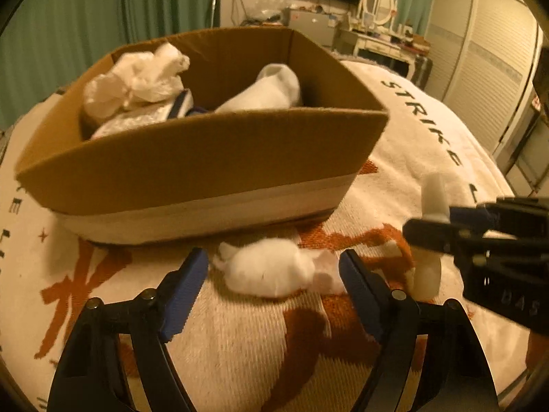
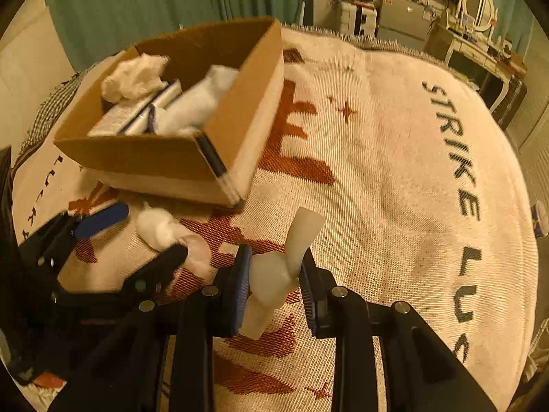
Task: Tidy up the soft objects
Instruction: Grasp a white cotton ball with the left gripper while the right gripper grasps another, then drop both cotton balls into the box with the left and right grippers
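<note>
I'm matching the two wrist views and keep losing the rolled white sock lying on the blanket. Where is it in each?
Left wrist view: the rolled white sock lies low in the centre, between the open fingers of the left hand-held gripper.
Right wrist view: the same sock sits at lower left, just before the box.
Shared landmark: the cardboard box, directly behind the sock in both views.

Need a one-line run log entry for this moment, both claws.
left claw: open around white sock on blanket | right claw: shut on pale soft piece | cardboard box: partly filled
</note>
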A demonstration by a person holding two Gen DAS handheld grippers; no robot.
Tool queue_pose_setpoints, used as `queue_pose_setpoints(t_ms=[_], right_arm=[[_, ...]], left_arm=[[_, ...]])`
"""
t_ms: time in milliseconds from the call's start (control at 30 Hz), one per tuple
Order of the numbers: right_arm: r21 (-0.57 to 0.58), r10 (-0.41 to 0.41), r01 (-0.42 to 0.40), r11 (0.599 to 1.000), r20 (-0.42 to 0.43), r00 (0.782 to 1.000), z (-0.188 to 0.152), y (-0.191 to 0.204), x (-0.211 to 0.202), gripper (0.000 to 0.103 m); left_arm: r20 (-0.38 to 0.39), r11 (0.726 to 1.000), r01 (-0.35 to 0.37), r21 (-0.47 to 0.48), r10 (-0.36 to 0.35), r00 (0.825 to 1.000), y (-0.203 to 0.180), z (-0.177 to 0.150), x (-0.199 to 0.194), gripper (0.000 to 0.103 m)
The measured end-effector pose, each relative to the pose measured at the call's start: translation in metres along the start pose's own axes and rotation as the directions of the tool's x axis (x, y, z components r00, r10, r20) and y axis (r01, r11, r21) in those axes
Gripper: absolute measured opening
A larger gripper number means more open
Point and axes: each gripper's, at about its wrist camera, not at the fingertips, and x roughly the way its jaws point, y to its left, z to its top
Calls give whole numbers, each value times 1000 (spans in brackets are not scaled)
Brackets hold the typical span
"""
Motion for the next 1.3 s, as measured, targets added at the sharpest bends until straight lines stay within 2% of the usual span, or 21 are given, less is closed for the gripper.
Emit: queue_pose_setpoints(t_ms=[133,200,267,300,400,600,933,1067,1300], right_arm=[[8,19,-19,1000,-9,1000,0,-6,8,27],[4,22,-22,1000,-6,1000,0,-6,10,27],[-1,23,-23,1000,-5,1000,1,-6,11,27],[0,24,-24,1000,-4,1000,1,-6,11,27],[2,19,-19,1000,0,1000,0,-6,9,27],[4,-1,1,1000,33,999,-3,-1,-10,27],[3,-16,16,1000,138,990,-14,24,-72,27],[9,2,-4,1000,194,981,-17,42,-104,27],[-23,19,-13,1000,284,959,2,69,-151,27]], left_arm=[[-31,1000,-4,7,4,1000,-1,0,16,62],[-41,1000,-12,16,12,999,-1,-2,20,51],[-34,1000,-14,23,15,999,-1,-4,17,50],[-31,1000,-15,23,15,999,0,-4,16,45],[-31,999,-18,30,19,999,3,-6,11,41],[11,999,-19,45,18,1000,5,-10,-21,41],[103,999,-10,49,5,995,8,-17,-103,41],[141,999,-3,45,-3,990,11,-7,-127,41],[234,999,-17,39,7,972,28,17,-180,41]])
